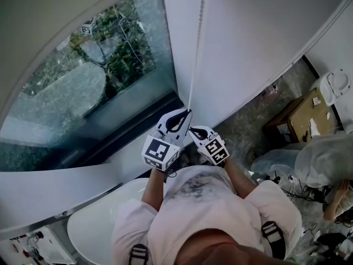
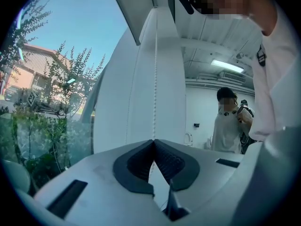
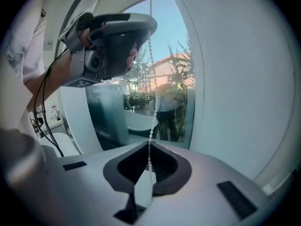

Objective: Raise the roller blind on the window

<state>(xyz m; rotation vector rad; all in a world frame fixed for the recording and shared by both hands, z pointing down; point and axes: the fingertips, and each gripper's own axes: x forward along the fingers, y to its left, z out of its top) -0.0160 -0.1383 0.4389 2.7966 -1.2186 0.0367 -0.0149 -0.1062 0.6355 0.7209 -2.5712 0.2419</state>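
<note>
A white bead chain hangs down in front of the white roller blind that covers the right part of the window. My left gripper is the upper one, and its jaws are shut on the chain right at their tips. My right gripper sits just below it, shut on the same chain, which runs down between its dark pads. In the right gripper view the left gripper hangs overhead on the chain. Both grippers are close together.
The uncovered window glass at left shows trees outside. A white bathtub lies below left. A toilet, a wooden crate and a plastic-wrapped bundle stand at right. Another person stands in the room.
</note>
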